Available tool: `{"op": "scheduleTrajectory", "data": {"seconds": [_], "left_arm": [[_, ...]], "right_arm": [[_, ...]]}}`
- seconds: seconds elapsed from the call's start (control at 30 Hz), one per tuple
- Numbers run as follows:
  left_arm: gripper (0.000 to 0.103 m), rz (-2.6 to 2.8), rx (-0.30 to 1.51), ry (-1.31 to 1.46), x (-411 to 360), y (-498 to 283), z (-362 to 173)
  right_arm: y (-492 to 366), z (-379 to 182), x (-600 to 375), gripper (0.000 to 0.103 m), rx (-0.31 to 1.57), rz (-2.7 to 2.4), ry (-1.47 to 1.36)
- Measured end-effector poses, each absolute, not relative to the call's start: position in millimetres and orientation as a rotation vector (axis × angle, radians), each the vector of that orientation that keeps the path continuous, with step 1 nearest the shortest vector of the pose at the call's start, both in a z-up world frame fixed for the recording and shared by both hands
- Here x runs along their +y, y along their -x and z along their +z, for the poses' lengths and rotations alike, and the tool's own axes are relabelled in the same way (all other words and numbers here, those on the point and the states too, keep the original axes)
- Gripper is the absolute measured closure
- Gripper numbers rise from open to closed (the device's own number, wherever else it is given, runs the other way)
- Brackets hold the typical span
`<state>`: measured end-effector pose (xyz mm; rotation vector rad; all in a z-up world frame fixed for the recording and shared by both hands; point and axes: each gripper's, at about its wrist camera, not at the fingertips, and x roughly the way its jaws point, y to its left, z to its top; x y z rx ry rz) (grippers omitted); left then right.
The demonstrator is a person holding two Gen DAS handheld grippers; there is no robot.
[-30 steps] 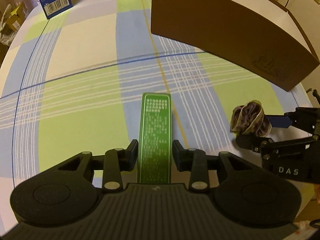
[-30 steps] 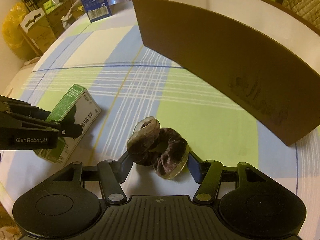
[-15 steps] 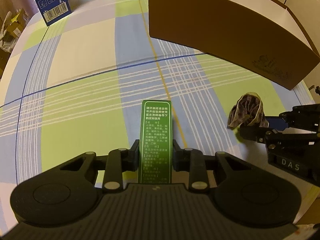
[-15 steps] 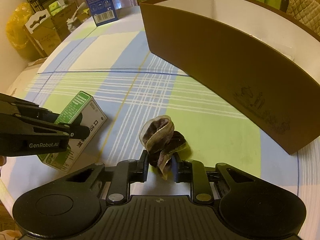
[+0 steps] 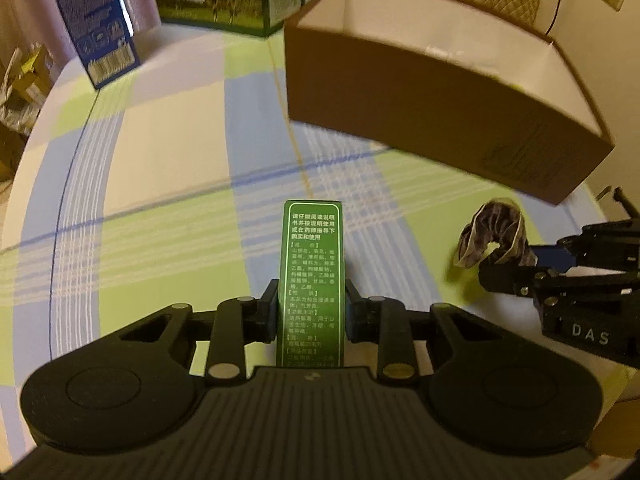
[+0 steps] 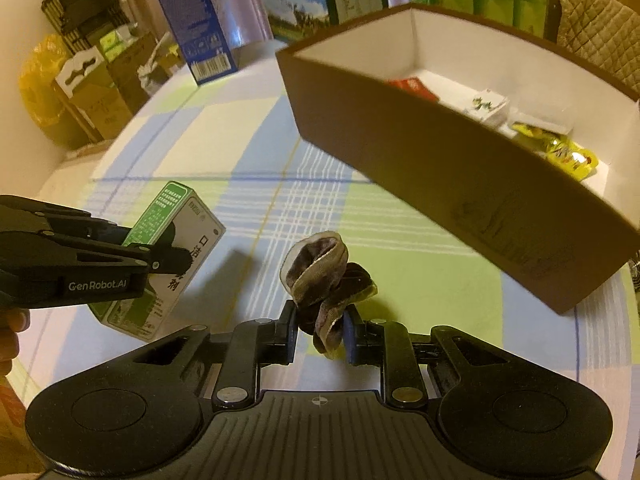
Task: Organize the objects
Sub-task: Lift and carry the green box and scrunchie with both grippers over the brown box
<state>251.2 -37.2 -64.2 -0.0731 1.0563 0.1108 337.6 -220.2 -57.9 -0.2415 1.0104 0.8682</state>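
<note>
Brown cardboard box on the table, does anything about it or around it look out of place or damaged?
Nothing stands out. The brown cardboard box sits open and undamaged, with small packets lying loose inside. The left claw holds the green medicine carton, the right claw the brown velvet scrunchie, both clear of the box.

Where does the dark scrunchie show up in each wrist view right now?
Left wrist view: scrunchie at the right edge, pinched in the right gripper.
Right wrist view: low centre, sticking up between that gripper's own fingers.
Shared landmark: the brown box, beyond the scrunchie in both.
</note>
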Motion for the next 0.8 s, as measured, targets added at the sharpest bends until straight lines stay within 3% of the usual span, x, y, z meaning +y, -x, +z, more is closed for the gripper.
{"op": "scheduleTrajectory", "data": {"seconds": [0.8], "left_arm": [[0.077,-0.032,0.871,-0.005,-78,-311,15]], "right_arm": [[-383,30,-258,0.084,0.853,0.809,0.085]]}}
